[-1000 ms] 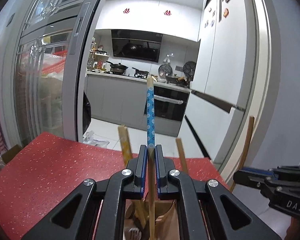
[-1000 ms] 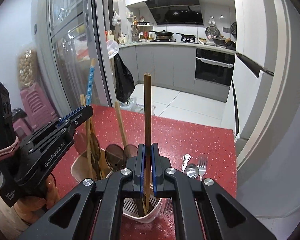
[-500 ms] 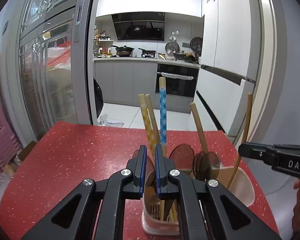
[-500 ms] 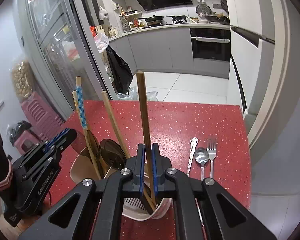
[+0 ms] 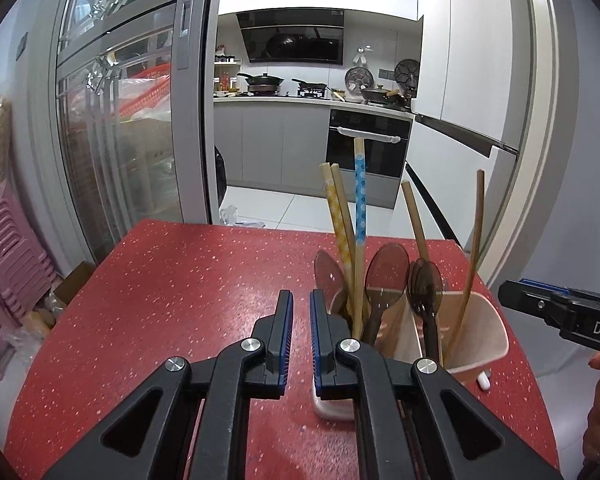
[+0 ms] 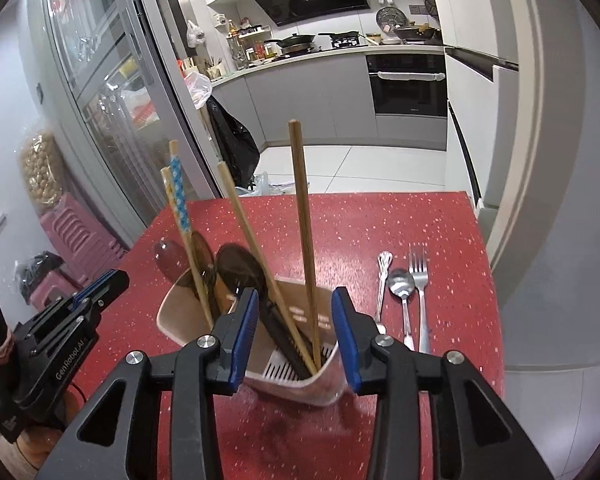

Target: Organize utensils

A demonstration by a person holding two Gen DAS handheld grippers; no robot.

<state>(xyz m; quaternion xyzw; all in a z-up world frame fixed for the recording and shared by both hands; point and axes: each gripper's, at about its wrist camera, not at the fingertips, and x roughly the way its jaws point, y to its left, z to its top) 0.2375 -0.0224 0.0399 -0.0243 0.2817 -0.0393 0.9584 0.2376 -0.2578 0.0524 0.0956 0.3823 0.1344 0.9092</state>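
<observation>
While the right gripper (image 6: pixel 295 328) jaws are opening, no pad is seen pressing the brown chopstick (image 6: pixel 303 216) standing in the utensil holder (image 6: pixel 180 312). The left gripper (image 5: pixel 300 340) is held nearly pressed together, empty, near the holder's left side.

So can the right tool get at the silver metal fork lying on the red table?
Probably yes: the silver metal fork lies uncovered beside the spoon, right of the opening right tool, nothing between.

Five chopsticks (image 6: pixel 303 216), one holder (image 6: pixel 172 312) — one fork (image 6: pixel 419 276), two metal spoons (image 6: pixel 400 284).
</observation>
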